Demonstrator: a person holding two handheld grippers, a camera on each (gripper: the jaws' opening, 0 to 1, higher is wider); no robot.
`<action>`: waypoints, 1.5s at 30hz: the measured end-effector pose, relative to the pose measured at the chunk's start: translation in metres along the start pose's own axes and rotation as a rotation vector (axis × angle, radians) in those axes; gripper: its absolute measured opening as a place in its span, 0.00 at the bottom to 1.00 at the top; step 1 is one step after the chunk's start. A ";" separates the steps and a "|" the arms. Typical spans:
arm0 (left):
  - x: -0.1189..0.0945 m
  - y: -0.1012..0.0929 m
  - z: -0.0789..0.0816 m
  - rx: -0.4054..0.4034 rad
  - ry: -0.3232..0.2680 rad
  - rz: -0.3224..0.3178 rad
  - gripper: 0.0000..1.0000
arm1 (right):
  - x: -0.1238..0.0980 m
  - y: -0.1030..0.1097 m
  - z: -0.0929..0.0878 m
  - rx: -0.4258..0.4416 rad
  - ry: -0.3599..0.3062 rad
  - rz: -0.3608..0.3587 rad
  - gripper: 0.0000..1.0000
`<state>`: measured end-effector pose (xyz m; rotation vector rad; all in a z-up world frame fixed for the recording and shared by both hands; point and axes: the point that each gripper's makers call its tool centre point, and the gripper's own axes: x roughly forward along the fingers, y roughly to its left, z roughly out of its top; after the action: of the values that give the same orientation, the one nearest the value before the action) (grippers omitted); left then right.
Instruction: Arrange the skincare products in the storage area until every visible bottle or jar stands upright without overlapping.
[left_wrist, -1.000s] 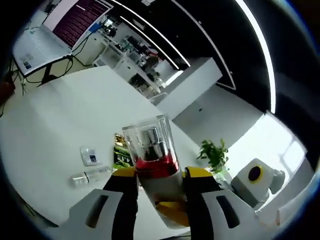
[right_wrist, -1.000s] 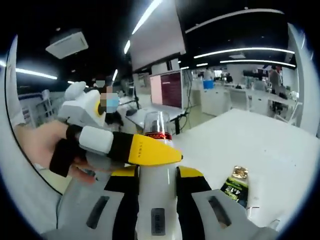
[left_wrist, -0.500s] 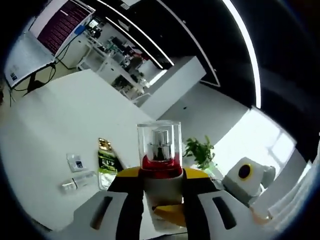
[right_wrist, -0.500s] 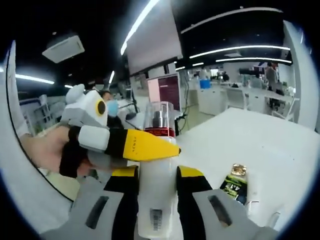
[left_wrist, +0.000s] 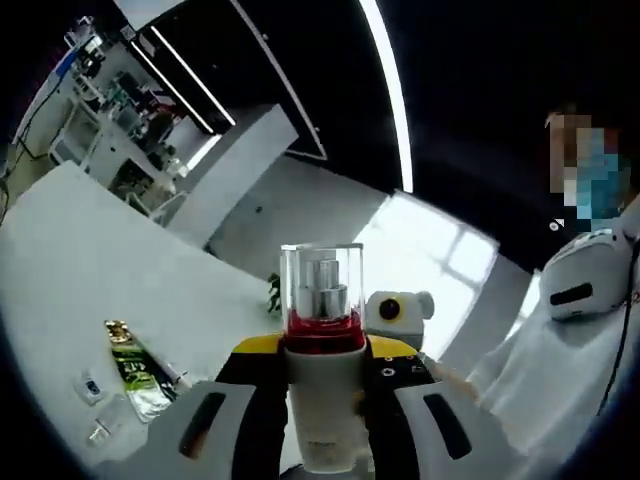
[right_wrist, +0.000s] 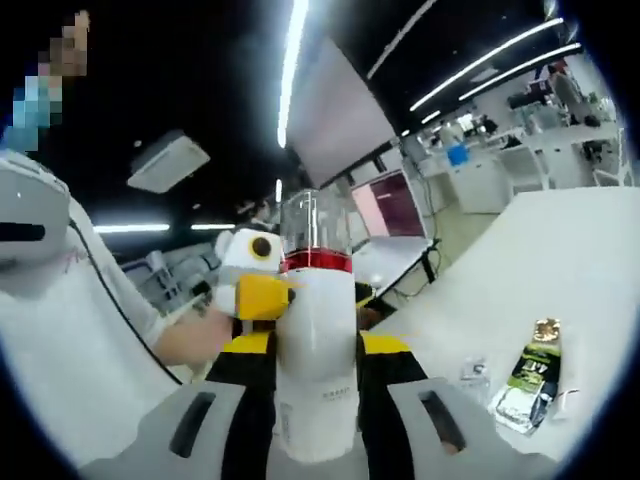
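bottle: white pump bottle (left_wrist: 322, 410) with a red collar and clear cap over a silver pump head. Held up in the air, off the table, upright relative to both cameras.
bottle, right gripper view: same bottle (right_wrist: 316, 345), white body with small print low down, red band, clear cap on top.
left gripper: left gripper (left_wrist: 322, 368) has both yellow-tipped black jaws pressed against the bottle's white body just below the red collar. Clamped on it.
right gripper: right gripper (right_wrist: 316, 352) has its jaws tight on either side of the bottle's body, lower on the bottle. Also clamped on it.
cross view: in the right gripper view the left gripper (right_wrist: 262, 296) comes in from the left, its yellow tip touching the bottle just under the red band. A hand (right_wrist: 190, 340) is behind it.
table: white table (left_wrist: 70, 250), well below the bottle. In the right gripper view it runs off to the right (right_wrist: 540, 260).
sachet: green-and-black sachet with a gold end (left_wrist: 135, 358) lies flat on the table; seen in the right gripper view at lower right (right_wrist: 532, 372).
small items: a small clear packet (left_wrist: 92, 386) lies near the sachet; too small to tell what it is. Another small clear piece (right_wrist: 472, 370) sits just beside the sachet in the right gripper view.
person: white sleeve and torso (left_wrist: 560, 380) at right of the left gripper view; same white clothing (right_wrist: 60, 330) at left of the right gripper view.
room: ceiling strip lights (left_wrist: 392, 90), a wall screen (right_wrist: 390, 200), desks in the background.
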<state>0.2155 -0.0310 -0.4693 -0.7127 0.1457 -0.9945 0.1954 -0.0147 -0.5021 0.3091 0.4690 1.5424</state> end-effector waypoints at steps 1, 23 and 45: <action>0.000 -0.006 0.001 -0.004 0.003 -0.042 0.23 | -0.001 0.008 0.002 0.023 0.003 0.044 0.31; 0.009 -0.035 0.003 0.065 0.104 -0.242 0.24 | -0.002 0.033 0.008 -0.049 0.025 0.088 0.27; 0.023 0.040 0.028 0.077 -0.124 0.453 0.27 | 0.000 -0.042 0.021 -0.352 0.104 -0.500 0.27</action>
<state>0.2688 -0.0226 -0.4681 -0.6325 0.1512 -0.5189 0.2420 -0.0133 -0.5035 -0.1557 0.3159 1.1249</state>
